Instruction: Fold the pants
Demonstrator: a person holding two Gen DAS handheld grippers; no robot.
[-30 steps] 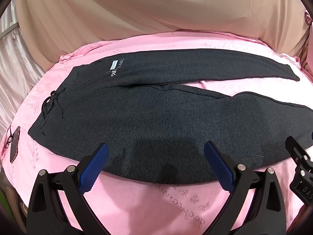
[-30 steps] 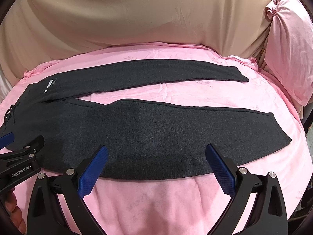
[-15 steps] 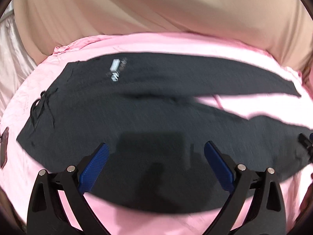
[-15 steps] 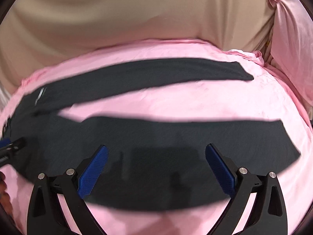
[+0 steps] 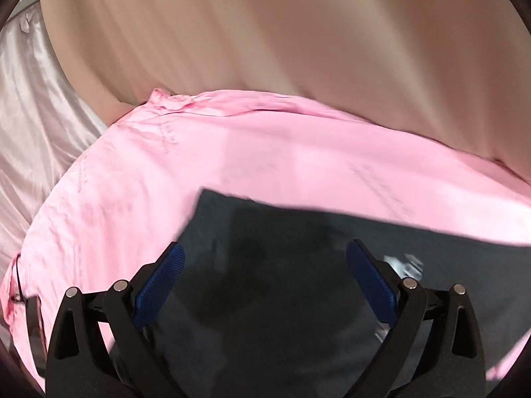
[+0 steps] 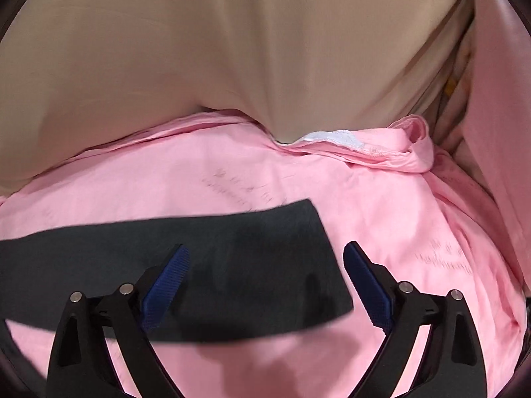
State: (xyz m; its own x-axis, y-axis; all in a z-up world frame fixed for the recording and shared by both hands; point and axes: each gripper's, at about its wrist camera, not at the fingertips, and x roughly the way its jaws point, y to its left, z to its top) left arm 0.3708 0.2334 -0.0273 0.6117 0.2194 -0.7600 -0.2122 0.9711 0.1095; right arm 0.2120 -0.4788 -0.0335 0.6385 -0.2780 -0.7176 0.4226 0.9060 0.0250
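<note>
My left hand-held gripper [image 5: 264,270] and right hand-held gripper [image 6: 265,273] hang wide open over the pants [image 6: 249,248], which lie long from left to right on the bed [image 6: 166,179].

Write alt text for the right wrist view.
The right gripper, jaws wide open with blue pads, hovers over the end of a dark grey pants leg lying flat on a pink bedsheet. A beige headboard fills the background; the picture is motion-blurred.
</note>
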